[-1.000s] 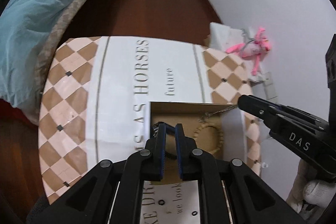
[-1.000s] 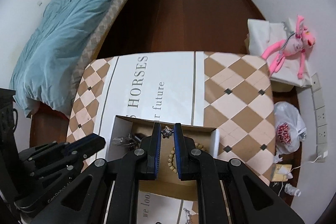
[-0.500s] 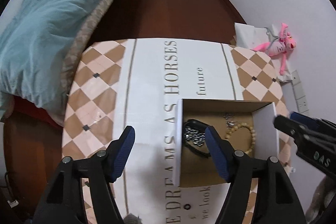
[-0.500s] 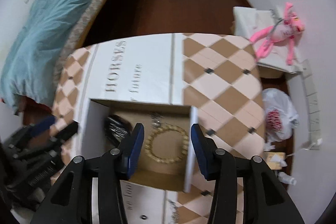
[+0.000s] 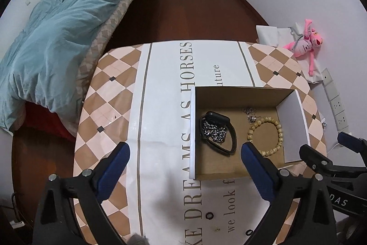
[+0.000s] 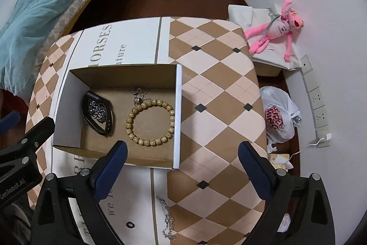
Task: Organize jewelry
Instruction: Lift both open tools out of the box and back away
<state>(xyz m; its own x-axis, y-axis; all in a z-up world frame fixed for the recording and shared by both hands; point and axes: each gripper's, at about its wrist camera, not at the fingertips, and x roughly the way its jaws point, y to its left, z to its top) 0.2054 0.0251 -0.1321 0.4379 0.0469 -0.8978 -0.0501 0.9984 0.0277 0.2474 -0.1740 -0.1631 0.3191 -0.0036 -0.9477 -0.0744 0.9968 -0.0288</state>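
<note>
An open cardboard box [image 5: 193, 130] [image 6: 177, 111] sits on the table. In it lie a black watch [image 5: 229, 137] [image 6: 107, 121] with a silver chain [image 5: 214, 131] [image 6: 97, 110] piled on it, a wooden bead bracelet [image 5: 278, 128] [image 6: 150, 122] and a small silver necklace [image 5: 250, 113] [image 6: 138, 94]. Another silver chain [image 6: 167, 219] lies on the table in front of the box. My left gripper [image 5: 184, 157] is open and empty above the box's left wall. My right gripper [image 6: 182, 154] is open and empty above the box's right front corner.
The table wears a checkered cloth [image 6: 218, 88] with lettering. A bed with a blue duvet [image 5: 52, 38] stands to the left. A pink plush toy [image 6: 277, 26], a white plastic bag [image 6: 278, 116] and wall sockets [image 6: 317, 105] are on the right by the wall.
Both grippers were shut low over the box, each on a piece of jewelry; they have opened wide, let go and pulled back and up. The pieces now lie in the box.
</note>
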